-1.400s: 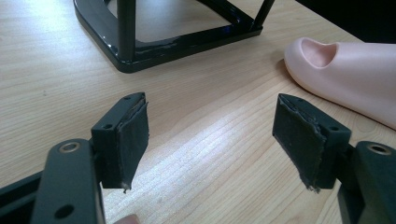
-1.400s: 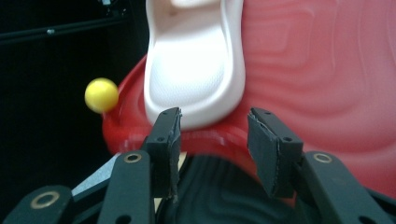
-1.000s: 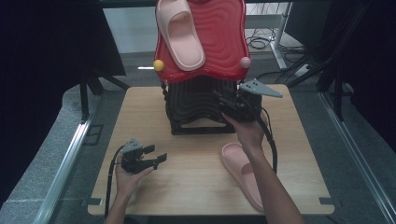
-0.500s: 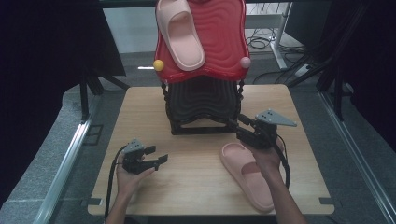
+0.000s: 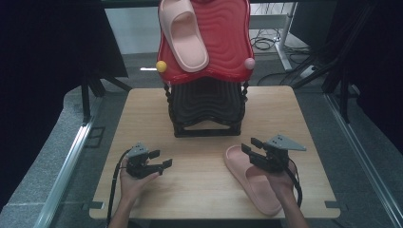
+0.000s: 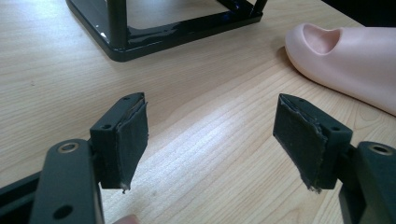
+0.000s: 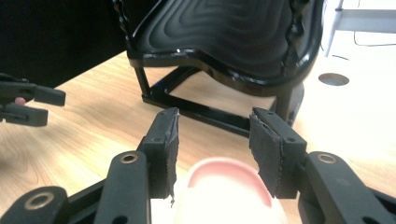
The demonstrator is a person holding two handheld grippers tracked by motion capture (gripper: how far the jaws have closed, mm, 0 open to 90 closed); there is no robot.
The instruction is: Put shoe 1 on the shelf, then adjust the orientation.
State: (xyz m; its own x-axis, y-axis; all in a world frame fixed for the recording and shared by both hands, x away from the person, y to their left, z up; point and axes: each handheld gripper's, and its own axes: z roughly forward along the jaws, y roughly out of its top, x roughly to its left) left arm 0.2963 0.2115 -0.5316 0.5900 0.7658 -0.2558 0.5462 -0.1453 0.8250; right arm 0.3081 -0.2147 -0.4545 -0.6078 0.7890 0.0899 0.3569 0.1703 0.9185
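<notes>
Right gripper (image 5: 251, 145) back from the black rack (image 5: 206, 107) and down at the counter's near right, jaws apart and nothing between them. In the right gripper view, poised just over the rack-side end of the pink slipper (image 7: 224, 196), one pad on each side, not yet closed on it.

Wooden counter (image 5: 204, 190) bare apart from rack, slipper and both tools. Rack upright at the far middle, black lower shelf unoccupied, red top shelf (image 5: 223, 38) tilted towards the camera and carrying the other pink slipper (image 5: 183, 33).

Loose slipper (image 5: 254, 183) flat on the counter in front of the rack's right corner, angled towards the near right edge.

Left gripper (image 5: 161, 158) resting at the near left, well apart from the slipper, jaws wide and holding nothing.

Judgement: a second slipper likely bound for the rack; grasp about to start, lift and placing not yet done.
</notes>
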